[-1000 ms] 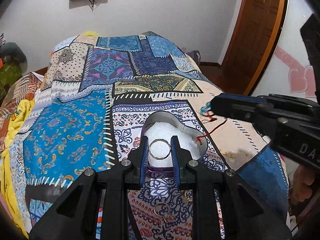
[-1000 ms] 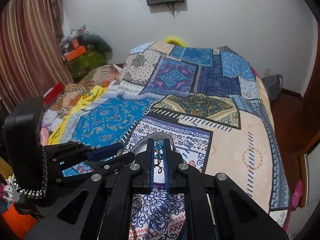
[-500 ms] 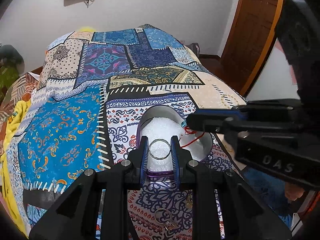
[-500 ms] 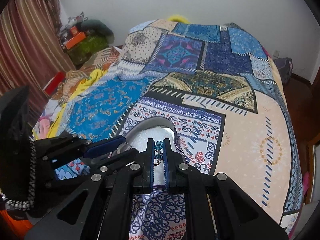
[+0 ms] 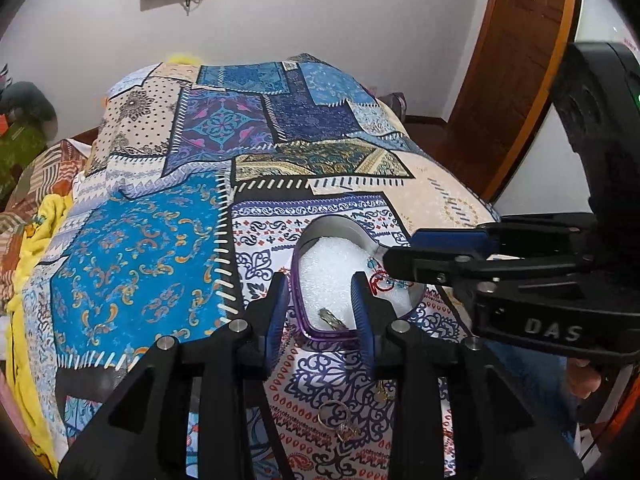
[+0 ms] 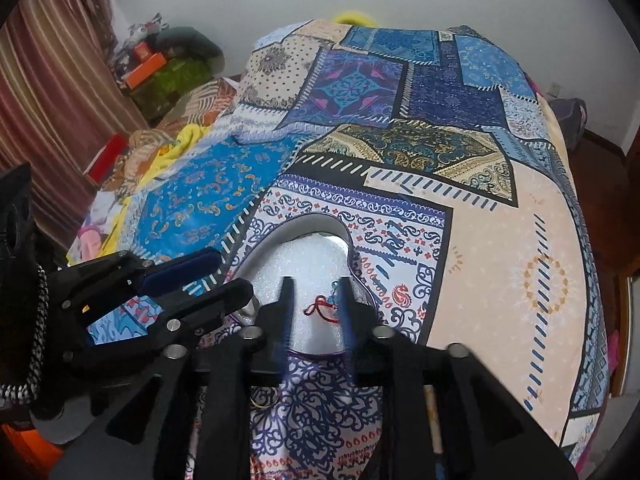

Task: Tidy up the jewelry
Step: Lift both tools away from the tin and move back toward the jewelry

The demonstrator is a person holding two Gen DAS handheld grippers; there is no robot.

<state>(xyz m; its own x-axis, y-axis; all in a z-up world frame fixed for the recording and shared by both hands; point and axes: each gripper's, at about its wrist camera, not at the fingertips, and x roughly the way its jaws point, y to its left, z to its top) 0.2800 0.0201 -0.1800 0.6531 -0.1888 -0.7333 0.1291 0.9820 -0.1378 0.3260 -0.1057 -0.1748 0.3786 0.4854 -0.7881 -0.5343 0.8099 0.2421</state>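
Heart-shaped jewelry box (image 5: 308, 326), purple-rimmed with white foam lining, sits on the patchwork bedspread (image 5: 136, 248) directly ahead of both tools. Left gripper (image 5: 320, 306) stands spread wide, its fingers straddling the near point of the box; nothing is between them. A silver ring (image 5: 331, 317) lies on the foam just ahead of and between those fingertips, tilted against the near wall, which reads as a piece dropped in rather than set flat. Right gripper (image 6: 314, 306) is likewise parted and empty, hovering over the box's near half. A red-cord bracelet with blue beads (image 6: 320, 307) rests on the foam between its fingers; whether the cord touches the right-hand finger cannot be told, since that finger is motion-blurred.

Placement logic: both tools hold low and close over the box so pieces fall onto foam, not fabric.

Edges and room: the box wall is shallow and the rim lies just under both sets of fingertips, so any sideways exit risks nudging it; straight up or back toward the holder looks free. The two tools crowd each other over the box, the right one crossing just ahead of the left one's tips.

Remaining: a stone-set ring (image 5: 338, 420) and a small gold piece (image 5: 381, 391) lie on the spread under the left gripper, outside the box.
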